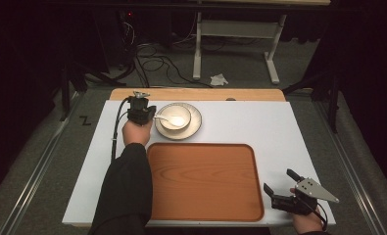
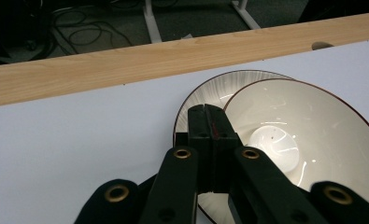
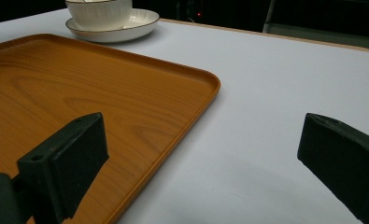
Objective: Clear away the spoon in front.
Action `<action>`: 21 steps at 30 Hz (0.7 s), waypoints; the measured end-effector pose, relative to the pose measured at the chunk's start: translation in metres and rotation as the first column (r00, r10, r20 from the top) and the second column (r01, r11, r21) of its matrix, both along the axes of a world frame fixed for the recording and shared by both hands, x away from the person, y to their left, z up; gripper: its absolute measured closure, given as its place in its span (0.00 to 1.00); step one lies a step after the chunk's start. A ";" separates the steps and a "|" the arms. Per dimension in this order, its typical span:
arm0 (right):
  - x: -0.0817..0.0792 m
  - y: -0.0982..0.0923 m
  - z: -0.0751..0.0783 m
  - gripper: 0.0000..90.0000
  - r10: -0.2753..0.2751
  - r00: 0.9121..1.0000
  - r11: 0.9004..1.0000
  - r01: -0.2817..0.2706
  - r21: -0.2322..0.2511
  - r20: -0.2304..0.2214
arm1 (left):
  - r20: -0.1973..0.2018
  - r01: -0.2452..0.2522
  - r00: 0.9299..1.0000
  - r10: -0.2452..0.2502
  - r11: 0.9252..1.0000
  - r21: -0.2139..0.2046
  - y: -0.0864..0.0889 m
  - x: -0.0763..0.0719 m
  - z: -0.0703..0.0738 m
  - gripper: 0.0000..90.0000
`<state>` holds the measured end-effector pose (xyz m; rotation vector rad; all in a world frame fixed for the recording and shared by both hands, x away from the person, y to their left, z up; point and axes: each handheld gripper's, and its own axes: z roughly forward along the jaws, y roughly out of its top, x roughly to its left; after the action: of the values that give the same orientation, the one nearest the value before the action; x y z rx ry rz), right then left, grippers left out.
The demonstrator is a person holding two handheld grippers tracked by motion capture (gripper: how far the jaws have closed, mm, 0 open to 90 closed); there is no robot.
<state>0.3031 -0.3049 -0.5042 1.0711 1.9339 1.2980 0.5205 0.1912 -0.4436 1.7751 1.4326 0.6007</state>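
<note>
High view: left gripper (image 1: 152,115) shut on spoon (image 1: 171,119) handle; spoon lies across the bowl (image 1: 175,117), handle leftward.

One bowl (image 1: 175,118), one plate (image 1: 195,128), one spoon (image 1: 167,118), one tray (image 1: 205,182).

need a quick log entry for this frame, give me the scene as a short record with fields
surface: white table top
dishes: round white plate bearing a white bowl
in bowl: white spoon, handle toward the left gripper
tray: orange-brown wooden tray, nothing on it, nearer the person than the plate
left gripper: left gripper jaws together at the bowl's rim; whether they pinch the spoon handle is unclear
right gripper: right gripper jaws wide apart, holding nothing, right of the tray
</note>
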 end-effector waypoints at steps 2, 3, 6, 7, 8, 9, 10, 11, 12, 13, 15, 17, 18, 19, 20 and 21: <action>0.000 0.000 0.000 0.03 0.003 1.000 1.000 -0.003 -0.002 -0.002 | -0.012 -0.002 1.000 0.002 1.000 0.003 0.001 0.001 -0.002 1.00; 0.000 0.000 -0.001 0.03 0.003 1.000 1.000 -0.003 -0.001 -0.004 | -0.018 -0.002 1.000 0.002 1.000 0.007 0.002 0.002 -0.003 1.00; 0.001 0.001 -0.001 0.03 0.002 1.000 1.000 -0.002 -0.001 -0.005 | -0.017 0.019 1.000 -0.019 1.000 0.009 0.000 0.001 -0.007 1.00; 0.001 0.001 -0.001 0.03 0.001 1.000 1.000 -0.001 -0.002 -0.005 | -0.020 0.024 0.999 -0.024 1.000 0.007 -0.001 0.000 -0.007 1.00; 0.000 0.001 -0.001 0.03 0.001 1.000 1.000 -0.001 0.000 -0.006 | -0.026 0.033 0.999 -0.033 0.999 0.005 -0.002 -0.001 -0.009 1.00; 0.000 0.001 -0.001 0.03 0.000 1.000 1.000 0.000 0.001 -0.005 | -0.030 0.038 0.999 -0.037 0.999 0.007 -0.002 -0.001 -0.009 1.00; 0.000 0.001 -0.001 0.03 0.001 1.000 1.000 -0.001 -0.002 -0.001 | -0.032 0.044 0.999 -0.044 0.999 0.012 -0.003 -0.003 -0.009 1.00; 0.000 0.001 -0.001 0.03 0.001 1.000 1.000 -0.001 -0.002 -0.001 | -0.031 0.050 0.998 -0.049 0.999 0.012 -0.002 -0.004 -0.010 1.00; 0.000 0.001 -0.001 0.03 0.002 1.000 1.000 -0.002 -0.005 -0.002 | -0.036 0.054 0.998 -0.054 0.999 0.004 -0.001 -0.008 -0.010 1.00; 0.000 0.001 0.000 0.03 0.004 1.000 1.000 -0.004 -0.008 0.002 | -0.039 0.057 0.998 -0.057 0.998 0.006 0.000 -0.010 -0.011 1.00; 0.000 0.002 0.000 0.03 0.003 1.000 1.000 -0.003 -0.006 0.000 | -0.054 0.070 0.996 -0.070 0.997 0.013 0.001 -0.015 -0.012 1.00; 0.000 0.002 0.000 0.03 0.005 1.000 1.000 -0.005 -0.009 0.001 | -0.058 0.076 0.996 -0.075 0.997 0.014 0.001 -0.018 -0.013 1.00; 0.000 0.002 0.000 0.03 0.007 1.000 1.000 -0.007 -0.010 0.002 | -0.060 0.082 0.995 -0.081 0.997 0.011 0.001 -0.021 -0.013 1.00; -0.001 0.003 0.000 0.03 0.005 1.000 1.000 -0.005 -0.011 0.001 | -0.059 0.086 0.995 -0.085 0.996 0.006 0.001 -0.024 -0.013 1.00; -0.001 0.003 0.001 0.03 0.005 1.000 1.000 -0.005 -0.014 0.006 | -0.058 0.093 0.994 -0.092 0.996 0.004 0.001 -0.028 -0.012 1.00; -0.001 0.004 0.002 0.03 0.008 1.000 1.000 -0.007 -0.015 0.009 | -0.057 0.105 0.993 -0.105 0.994 -0.003 0.001 -0.033 -0.012 1.00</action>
<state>0.3018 -0.3014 -0.5022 1.0503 1.9400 1.2885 0.4877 0.1923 -0.4551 1.8689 1.3674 0.4988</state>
